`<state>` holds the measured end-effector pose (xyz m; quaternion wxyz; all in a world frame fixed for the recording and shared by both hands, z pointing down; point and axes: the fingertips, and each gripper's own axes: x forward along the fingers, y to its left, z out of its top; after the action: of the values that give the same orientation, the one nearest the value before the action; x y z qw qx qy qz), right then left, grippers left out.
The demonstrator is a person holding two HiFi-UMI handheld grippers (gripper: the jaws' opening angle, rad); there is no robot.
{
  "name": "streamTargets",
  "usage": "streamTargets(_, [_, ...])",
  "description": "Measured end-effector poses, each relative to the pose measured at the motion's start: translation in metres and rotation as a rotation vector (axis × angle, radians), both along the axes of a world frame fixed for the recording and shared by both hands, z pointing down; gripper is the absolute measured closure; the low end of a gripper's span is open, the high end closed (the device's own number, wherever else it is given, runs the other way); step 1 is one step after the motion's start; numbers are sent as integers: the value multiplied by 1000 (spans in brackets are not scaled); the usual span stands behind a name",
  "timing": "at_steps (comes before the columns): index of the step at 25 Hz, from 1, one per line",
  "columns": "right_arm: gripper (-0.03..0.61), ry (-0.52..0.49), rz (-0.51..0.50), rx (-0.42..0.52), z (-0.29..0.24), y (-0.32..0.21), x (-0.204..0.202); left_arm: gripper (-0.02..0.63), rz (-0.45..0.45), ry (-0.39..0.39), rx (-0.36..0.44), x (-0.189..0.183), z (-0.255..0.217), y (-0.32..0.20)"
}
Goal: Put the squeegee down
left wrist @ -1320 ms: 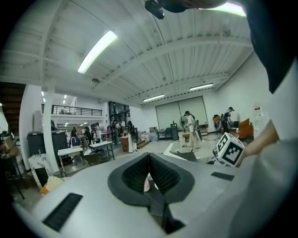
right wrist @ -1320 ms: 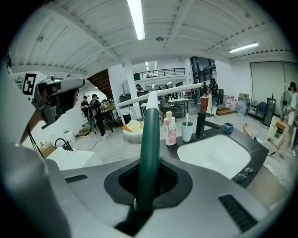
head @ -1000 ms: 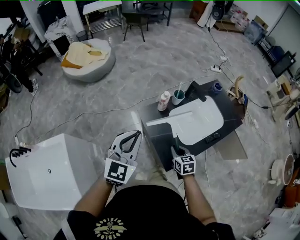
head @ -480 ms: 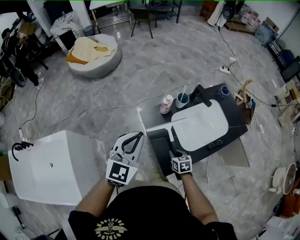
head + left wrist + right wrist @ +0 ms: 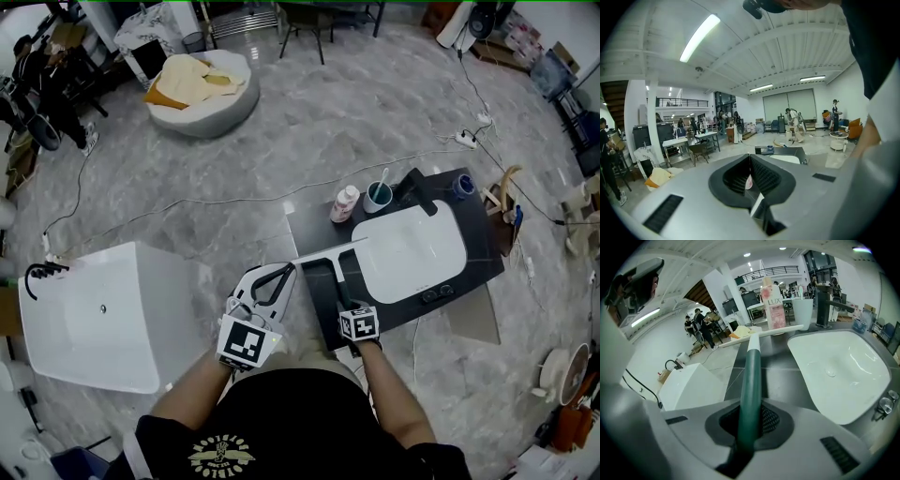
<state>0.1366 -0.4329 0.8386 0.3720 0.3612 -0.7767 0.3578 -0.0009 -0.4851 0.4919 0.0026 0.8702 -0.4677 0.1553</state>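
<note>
Right gripper (image 5: pixel 751 414): nearest the body, tilted down over the front of the surface; jaws closed on the green handle of the squeegee (image 5: pixel 752 371).
Left gripper (image 5: pixel 277 273): just left of the surface, over the floor; jaws closed together with nothing between them (idle, by the look of it).
Squeegee: the handle runs away from the right jaws to a white blade that lies crosswise over the left part of the surface (image 5: pixel 776 363). Whether the blade rests on it yet, I cannot tell.
Basin (image 5: pixel 843 366): white, sunk into the surface to the right of the handle, apart from the blade.
Far edge: a pink bottle (image 5: pixel 774 310), a cup (image 5: pixel 802 314) and a dark tap (image 5: pixel 824 301) stand just beyond the blade.
Step in hand: lowering the squeegee onto the dark strip left of the basin, judging by the low, angled hold.
Next move: bring the handle flat, short of the bottle and cup, then open the right jaws and draw back along the handle's line.
</note>
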Motion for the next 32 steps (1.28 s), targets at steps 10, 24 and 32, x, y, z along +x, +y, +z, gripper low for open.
streamTargets(10, [534, 82, -5, -95, 21, 13, -3, 591, -37, 2, -22, -24, 2, 11])
streamTargets(24, [383, 238, -75, 25, 1, 16, 4, 591, -53, 31, 9, -48, -18, 39])
streamTargets(32, [432, 245, -21, 331, -95, 9, 6, 591, -34, 48, 17, -51, -32, 51])
